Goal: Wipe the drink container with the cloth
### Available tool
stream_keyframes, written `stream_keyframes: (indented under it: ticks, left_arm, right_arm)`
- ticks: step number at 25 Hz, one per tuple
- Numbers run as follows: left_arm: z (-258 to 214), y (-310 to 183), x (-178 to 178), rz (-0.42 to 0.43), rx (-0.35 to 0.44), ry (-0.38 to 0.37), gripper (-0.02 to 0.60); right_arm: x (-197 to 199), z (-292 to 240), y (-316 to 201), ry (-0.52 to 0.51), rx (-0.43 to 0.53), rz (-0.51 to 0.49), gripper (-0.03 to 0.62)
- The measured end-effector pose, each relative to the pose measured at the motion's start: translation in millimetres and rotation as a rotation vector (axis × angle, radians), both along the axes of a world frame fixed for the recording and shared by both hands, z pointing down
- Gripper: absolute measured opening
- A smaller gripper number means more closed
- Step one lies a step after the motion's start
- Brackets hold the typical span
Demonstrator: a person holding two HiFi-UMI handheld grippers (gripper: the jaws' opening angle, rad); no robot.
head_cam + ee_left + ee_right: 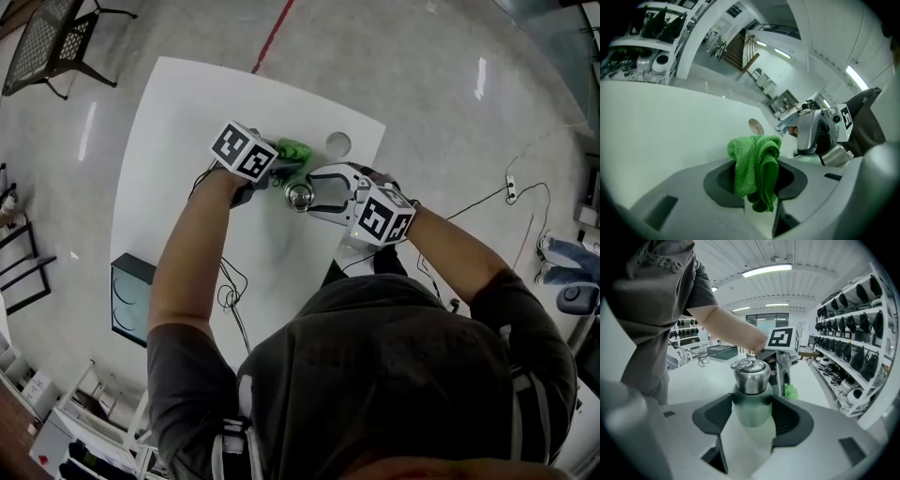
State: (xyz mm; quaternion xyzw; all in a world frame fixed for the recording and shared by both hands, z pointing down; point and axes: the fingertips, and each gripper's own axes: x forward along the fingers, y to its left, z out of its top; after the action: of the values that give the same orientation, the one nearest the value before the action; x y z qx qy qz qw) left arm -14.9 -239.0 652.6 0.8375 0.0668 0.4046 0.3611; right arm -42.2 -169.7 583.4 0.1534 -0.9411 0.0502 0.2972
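From above, the left tool (279,164) pinches a green cloth (294,150) just beside the bottle (299,197). The right tool (309,193) grips that bottle upright near the tabletop's (178,141) far right edge, and bare surface spreads left. In the left gripper view, the jaws are closed on bunched cloth. In the right gripper view, the jaws stand partly apart, pressing the bottle's body.

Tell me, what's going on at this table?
A person stands over a white table with a handheld gripper in each hand. The right gripper clamps a pale green bottle with a steel cap, upright. The left gripper pinches a bunched green cloth close beside it; contact isn't clear.
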Motion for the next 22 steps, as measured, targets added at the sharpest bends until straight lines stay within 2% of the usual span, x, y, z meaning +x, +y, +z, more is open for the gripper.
stream_keyframes:
  ticks: [3,4,7,9,15,19,22]
  left_arm:
    - [-4.6,-1.3,-3.6,-0.003,0.044,-0.011,0.127]
    - [-12.6,-2.8,-7.7,-0.016,0.031,0.009,0.127]
    - [-51.5,-11.1,-22.9,-0.109,-0.046,0.135,0.129]
    - [-64.4,-8.9,-34.9,-0.151,-0.059,0.174,0.127]
    - [-23.6,4.2,-50.6,-0.288,-0.023,0.092,0.127]
    - [-3.6,2.3,-49.6,-0.369,0.117,0.015,0.124]
    - [-8.6,1.7,-54.7,-0.444,0.185,0.022,0.124]
  right_arm:
    - [-0.2,0.7,0.9,0.003,0.0,0.005,0.253]
    - [-1.0,1.2,1.0,0.004,0.001,0.006,0.253]
    - [-3.1,2.0,0.2,0.012,0.003,0.002,0.253]
    - [-2.8,1.9,0.7,0.016,0.005,0.002,0.253]
    - [-1.0,1.9,1.2,0.031,0.005,0.001,0.253]
    - [-1.3,1.1,3.1,0.04,0.0,0.012,0.253]
    - [-1.4,0.6,2.7,0.047,0.006,-0.004,0.253]
